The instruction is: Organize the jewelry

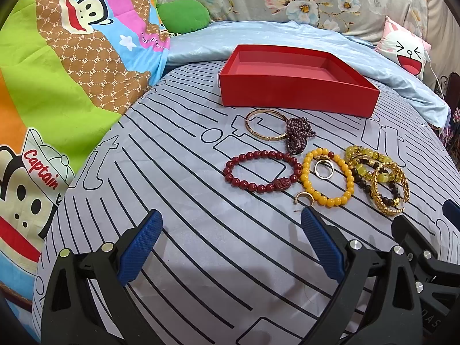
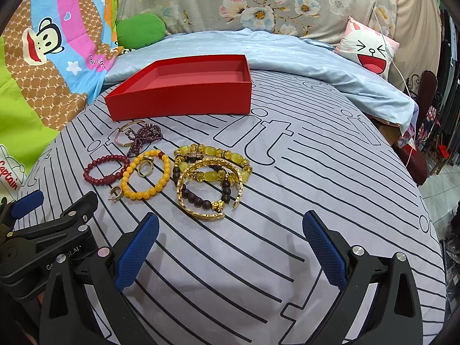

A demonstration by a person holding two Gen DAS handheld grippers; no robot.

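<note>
Both views look across a bed (image 1: 201,258) covered in a grey striped sheet, where a red box (image 1: 296,97) sits open with nothing visible inside and the jewelry lies in a cluster just in front of it. The left gripper (image 1: 231,241) hovers low over the sheet with its blue fingers (image 1: 141,244) wide apart, holding nothing; the right gripper (image 2: 230,247) is likewise spread and holds nothing.

The left view shows the dark red bead bracelet (image 1: 263,171) whole, close ahead, and only the right gripper's black frame at its lower right edge. The right view gives the clearer look at the gold bangle (image 2: 210,189), which overlaps a dark brown bead bracelet (image 2: 207,198) and a yellow-green stone bracelet (image 2: 212,158); in the left view these blur into one pile.

A ring (image 2: 144,169) lies inside the yellow bead bracelet (image 2: 145,175). Near the box, a thin gold bangle (image 1: 266,126) touches purple beads (image 1: 299,135) whose form is hard to make out. A small gold earring (image 1: 304,198) lies beside the yellow beads.
</note>
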